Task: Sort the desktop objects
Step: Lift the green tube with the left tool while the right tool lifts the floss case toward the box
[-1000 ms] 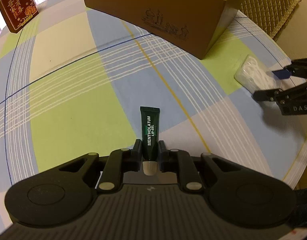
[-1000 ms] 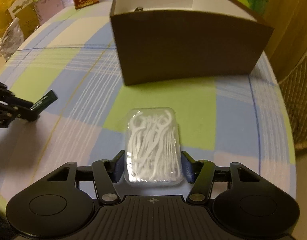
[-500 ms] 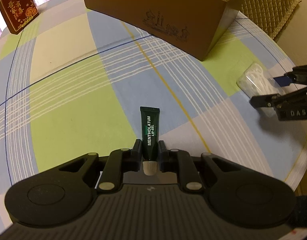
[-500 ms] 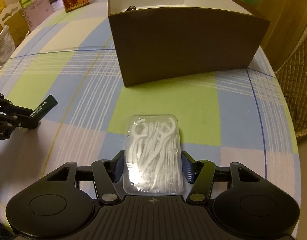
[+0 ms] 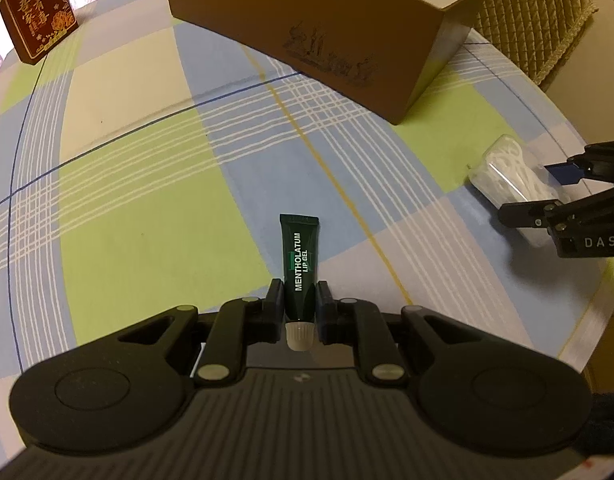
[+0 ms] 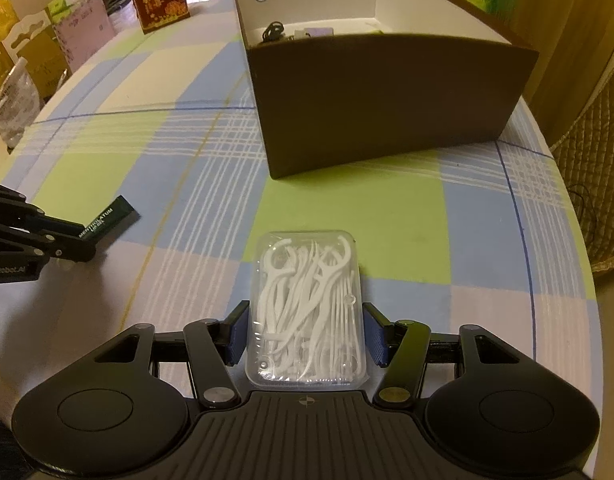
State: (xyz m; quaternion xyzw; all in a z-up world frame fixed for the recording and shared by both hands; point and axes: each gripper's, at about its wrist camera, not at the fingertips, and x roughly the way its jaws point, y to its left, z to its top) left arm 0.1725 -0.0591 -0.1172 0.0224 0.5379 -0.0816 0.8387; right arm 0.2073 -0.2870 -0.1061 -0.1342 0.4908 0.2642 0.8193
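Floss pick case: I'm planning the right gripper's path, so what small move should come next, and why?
Probably carry it forward and up over the brown box's near wall. The right gripper is shut on the floss pick case, the box stands open-topped straight ahead, and small items already lie inside.

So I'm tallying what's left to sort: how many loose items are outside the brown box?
2: the lip gel tube in the left gripper, the floss pick case in the right gripper.
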